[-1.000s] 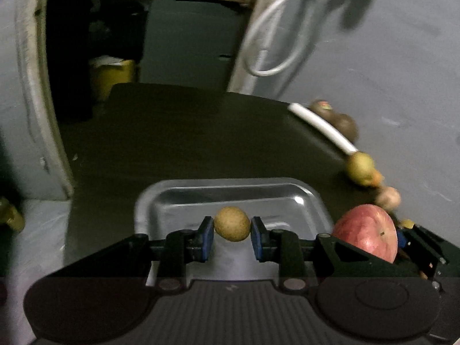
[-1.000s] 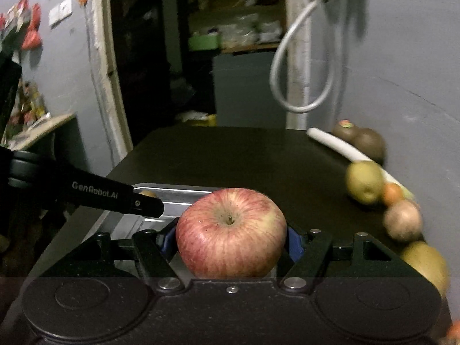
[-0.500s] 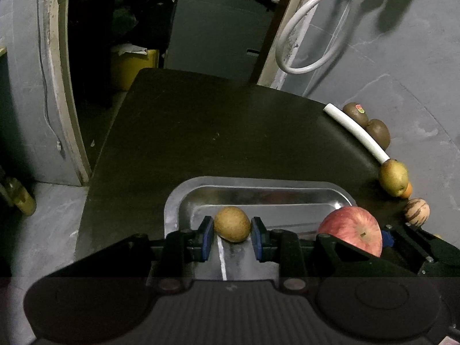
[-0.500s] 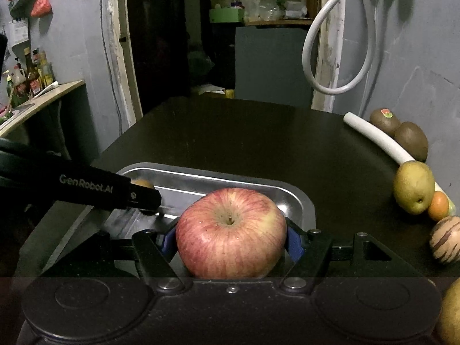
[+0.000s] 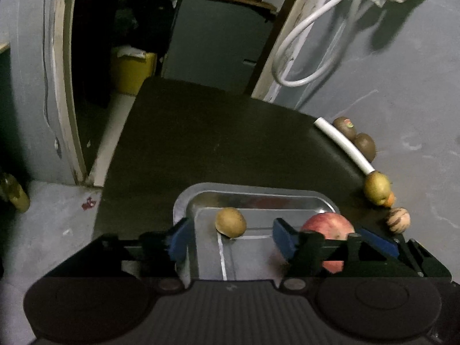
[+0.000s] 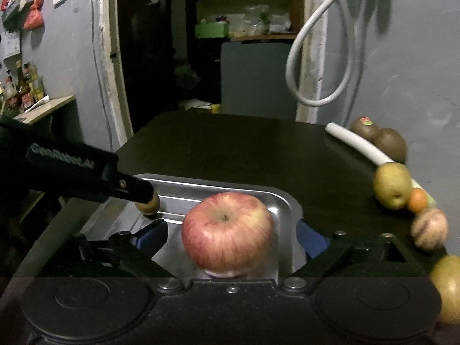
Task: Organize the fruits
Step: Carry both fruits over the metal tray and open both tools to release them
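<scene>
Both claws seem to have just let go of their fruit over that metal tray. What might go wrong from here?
1. The apple sits between the open right gripper jaws; pulling back crookedly might nudge it and set it rolling.
2. The small brown fruit is round and loose in the tray, close to the left gripper, so a bump may send it rolling.
3. The pear and other fruit sit by the table edge; reaching for them might knock one off.

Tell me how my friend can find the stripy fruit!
Start at the black table and look along its right edge by the grey wall, where loose fruits sit in a row. Just nearer than the little orange is the stripy fruit. It is the only one that is pale with darker stripes; the others are plain green, brown or orange.
</scene>
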Tool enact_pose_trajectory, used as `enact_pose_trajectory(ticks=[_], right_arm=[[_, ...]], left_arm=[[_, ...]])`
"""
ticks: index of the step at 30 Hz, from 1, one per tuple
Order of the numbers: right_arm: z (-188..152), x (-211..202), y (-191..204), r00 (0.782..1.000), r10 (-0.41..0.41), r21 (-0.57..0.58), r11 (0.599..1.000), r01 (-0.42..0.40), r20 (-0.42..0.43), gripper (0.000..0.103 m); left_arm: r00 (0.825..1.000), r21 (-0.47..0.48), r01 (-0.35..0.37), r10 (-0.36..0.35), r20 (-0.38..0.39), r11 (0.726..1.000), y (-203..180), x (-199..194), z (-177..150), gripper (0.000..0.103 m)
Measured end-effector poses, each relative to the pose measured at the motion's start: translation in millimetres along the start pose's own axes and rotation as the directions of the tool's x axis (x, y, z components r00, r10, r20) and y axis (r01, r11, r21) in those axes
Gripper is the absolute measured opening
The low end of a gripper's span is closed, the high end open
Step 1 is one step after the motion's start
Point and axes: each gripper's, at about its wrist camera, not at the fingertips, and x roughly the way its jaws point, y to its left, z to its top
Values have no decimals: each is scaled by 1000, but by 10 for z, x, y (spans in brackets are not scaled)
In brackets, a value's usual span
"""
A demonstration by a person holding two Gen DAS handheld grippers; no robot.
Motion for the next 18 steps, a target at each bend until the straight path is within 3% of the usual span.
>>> enact_pose_trajectory(ticks=[2,8,18], right_arm=[[-24,-163,13,999,-25,19,1000,25,20,100],[-124,-663,52,994,-93,60,994,90,60,102],[-591,-1526,171,975,-210,160,967,196,78,102]], left_arm=[[1000,17,7,-7,16,1000,-15,-129,-25,83],[999,84,12,-16,47,996,-89,-513,-147,99],[999,174,48,-52,14,984,-129,-993,-560,102]])
